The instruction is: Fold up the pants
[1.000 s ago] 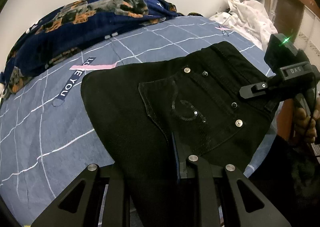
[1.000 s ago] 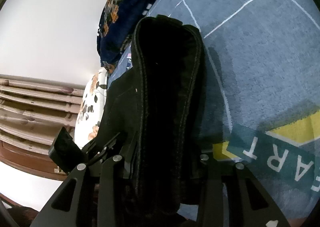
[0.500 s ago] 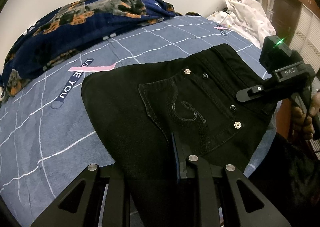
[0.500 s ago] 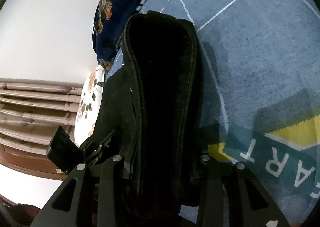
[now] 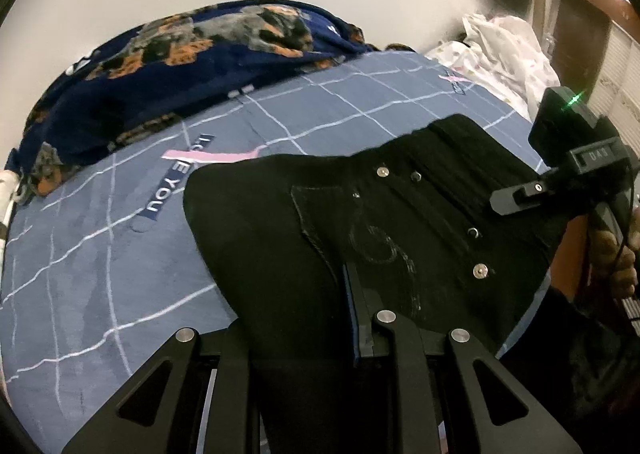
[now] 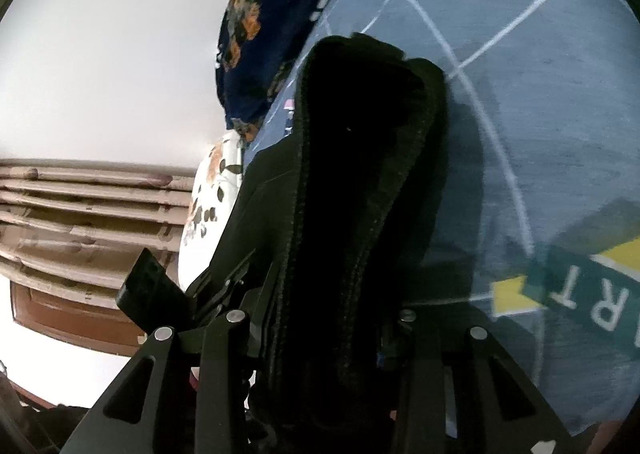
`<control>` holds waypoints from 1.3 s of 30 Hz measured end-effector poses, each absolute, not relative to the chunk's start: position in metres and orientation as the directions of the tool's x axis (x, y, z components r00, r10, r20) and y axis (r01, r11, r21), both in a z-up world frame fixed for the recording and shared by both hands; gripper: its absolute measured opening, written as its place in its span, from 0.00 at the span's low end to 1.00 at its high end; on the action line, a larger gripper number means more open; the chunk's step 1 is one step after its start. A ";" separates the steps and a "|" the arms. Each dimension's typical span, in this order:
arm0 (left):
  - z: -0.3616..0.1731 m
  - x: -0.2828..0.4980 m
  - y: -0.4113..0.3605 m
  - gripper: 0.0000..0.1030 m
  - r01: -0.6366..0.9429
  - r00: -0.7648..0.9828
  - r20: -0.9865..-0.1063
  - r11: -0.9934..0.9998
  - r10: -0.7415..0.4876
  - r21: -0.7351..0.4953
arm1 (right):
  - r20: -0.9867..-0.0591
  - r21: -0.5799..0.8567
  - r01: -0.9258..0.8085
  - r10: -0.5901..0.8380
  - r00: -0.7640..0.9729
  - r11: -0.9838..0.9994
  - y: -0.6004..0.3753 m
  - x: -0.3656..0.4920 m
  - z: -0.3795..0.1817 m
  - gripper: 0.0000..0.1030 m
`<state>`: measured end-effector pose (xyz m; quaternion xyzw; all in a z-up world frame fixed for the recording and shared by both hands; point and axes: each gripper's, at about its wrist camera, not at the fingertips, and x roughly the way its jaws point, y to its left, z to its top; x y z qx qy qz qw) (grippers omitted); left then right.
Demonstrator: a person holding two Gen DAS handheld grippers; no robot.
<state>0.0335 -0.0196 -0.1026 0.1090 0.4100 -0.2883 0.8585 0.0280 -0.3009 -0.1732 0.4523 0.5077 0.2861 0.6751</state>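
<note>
Black pants (image 5: pixel 360 214) lie on the blue grid-patterned bedsheet (image 5: pixel 100 254), back pocket and rivets facing up. My left gripper (image 5: pixel 320 334) is shut on the fabric at the near edge, which runs between its fingers. At the right, my right gripper (image 5: pixel 506 202) clamps the waistband, with a hand (image 5: pixel 616 258) on its handle. In the right wrist view the doubled waistband (image 6: pixel 360 174) stands up thick between the fingers of the right gripper (image 6: pixel 324 318). Its jaws are closing on the waistband. The left gripper (image 6: pixel 216 286) shows low on the left, on the same pants.
A dark blue blanket with orange patches (image 5: pixel 160 66) is heaped along the far side of the bed by the white wall. White crumpled cloth (image 5: pixel 504 50) sits at the far right corner. A floral pillow (image 6: pixel 208 206) and a wooden headboard (image 6: pixel 80 206) lie past the pants.
The right gripper has tilted a little, and the waistband fold sits slightly further right in its view. The left gripper and the spread pants look much the same.
</note>
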 end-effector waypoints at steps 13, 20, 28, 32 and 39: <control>-0.088 0.044 0.012 0.19 0.522 0.556 -0.744 0.852 -0.370 -0.034 | -0.399 0.912 0.022 0.871 0.288 0.410 -0.268 0.054 -0.160 0.33; -0.077 0.060 0.028 0.19 0.482 0.597 -0.722 0.876 -0.349 -0.024 | -0.387 0.913 -0.018 0.881 0.274 0.407 -0.251 0.076 -0.152 0.33; -0.064 0.092 0.045 0.19 0.438 0.643 -0.696 0.899 -0.321 -0.011 | -0.373 0.913 -0.070 0.890 0.262 0.403 -0.227 0.119 -0.143 0.33; -0.059 0.116 0.053 0.19 0.418 0.664 -0.683 0.909 -0.305 0.001 | -0.365 0.912 -0.096 0.895 0.257 0.399 -0.218 0.149 -0.138 0.33; -0.059 0.162 0.067 0.19 0.375 0.697 -0.666 0.927 -0.266 0.022 | -0.356 0.910 -0.127 0.902 0.246 0.394 -0.204 0.202 -0.138 0.33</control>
